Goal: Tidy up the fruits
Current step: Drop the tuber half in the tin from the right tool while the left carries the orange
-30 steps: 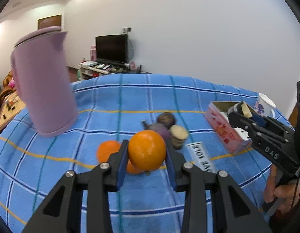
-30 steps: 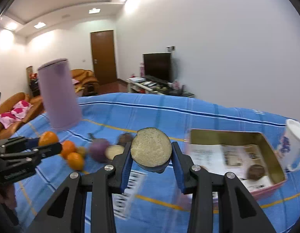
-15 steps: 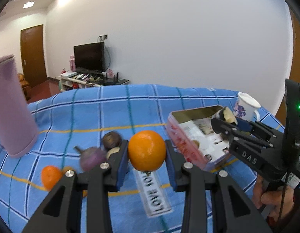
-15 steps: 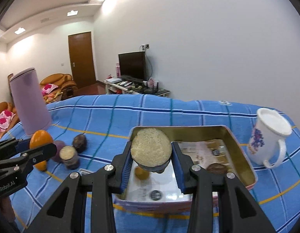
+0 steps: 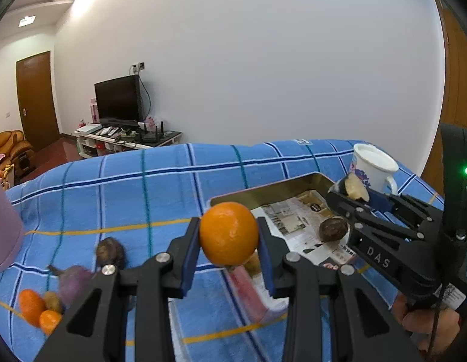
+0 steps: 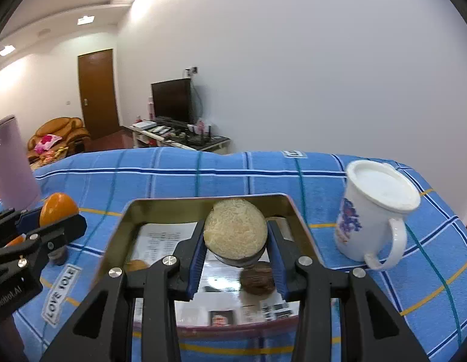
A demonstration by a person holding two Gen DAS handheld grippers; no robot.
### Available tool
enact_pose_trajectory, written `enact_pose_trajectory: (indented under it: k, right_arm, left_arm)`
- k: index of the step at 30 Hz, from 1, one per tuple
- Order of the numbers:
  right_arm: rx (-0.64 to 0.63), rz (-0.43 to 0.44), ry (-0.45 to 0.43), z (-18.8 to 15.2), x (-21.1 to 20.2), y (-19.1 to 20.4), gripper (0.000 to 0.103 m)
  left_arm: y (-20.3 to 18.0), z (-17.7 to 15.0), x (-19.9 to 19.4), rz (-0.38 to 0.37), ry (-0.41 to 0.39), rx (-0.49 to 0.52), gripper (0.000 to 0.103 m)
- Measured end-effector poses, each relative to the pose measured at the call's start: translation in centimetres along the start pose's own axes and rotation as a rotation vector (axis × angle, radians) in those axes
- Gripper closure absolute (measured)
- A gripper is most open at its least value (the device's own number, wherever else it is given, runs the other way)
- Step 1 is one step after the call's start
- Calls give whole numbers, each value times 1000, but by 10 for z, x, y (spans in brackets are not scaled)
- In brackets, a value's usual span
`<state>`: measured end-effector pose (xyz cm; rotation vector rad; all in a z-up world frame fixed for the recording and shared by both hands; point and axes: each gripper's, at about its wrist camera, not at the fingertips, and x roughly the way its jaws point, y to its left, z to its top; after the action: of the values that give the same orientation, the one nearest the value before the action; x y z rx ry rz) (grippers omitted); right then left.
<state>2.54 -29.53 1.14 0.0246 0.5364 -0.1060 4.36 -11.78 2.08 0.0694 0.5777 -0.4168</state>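
Note:
My left gripper (image 5: pixel 228 238) is shut on an orange (image 5: pixel 228 233), held above the near left corner of the metal tin (image 5: pixel 263 191). My right gripper (image 6: pixel 235 241) is shut on a halved dark fruit with a pale cut face (image 6: pixel 235 231), hanging over the tin (image 6: pixel 173 203). The tin is lined with printed paper; a dark round fruit (image 6: pixel 257 278) and a small yellow-brown fruit (image 6: pixel 136 265) lie in it. Left of the tin on the blue cloth lie a dark fruit (image 5: pixel 109 252), a purple one (image 5: pixel 73 282) and small oranges (image 5: pixel 31 306). The left gripper with its orange (image 6: pixel 58 208) shows in the right wrist view.
A white mug (image 6: pixel 375 211) with a floral print stands right of the tin. A tall pink container (image 6: pixel 10 163) stands at the table's left. A white "LOVE" label (image 6: pixel 61 289) lies on the cloth. A hand (image 5: pixel 426 322) holds the right gripper's handle.
Both grippers have travelled right across the table, from the fruit pile to the tin, each still holding its fruit. The pink container has slid to the left edge of view.

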Motion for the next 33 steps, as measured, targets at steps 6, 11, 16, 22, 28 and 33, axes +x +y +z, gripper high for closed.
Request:
enact_pose_trajectory:
  k: [6,11,16,22,28,33]
  right_arm:
    - [9,-32,24,2,13,-15,62]
    - [5,-45,50,2,23,-21,62]
    - [20,-38,99,2,40,-24,62]
    - [40,-3,128,3,48,-23,62]
    - [49,12,144,2,52,-22,62]
    - [42,29,145,1,55,-20,62]
  left_arm:
    - [-26,3,27,-16,32,7,66]
    - [-41,1,43,-14,51,25,66]
    - [-46,-5,52,-11,68,34,66]
    - [-48,-5,56,-3,85,39,66]
    - [-49,-3,61,9,96,36,66]
    - [-48,-4,64,10,107,20,66]
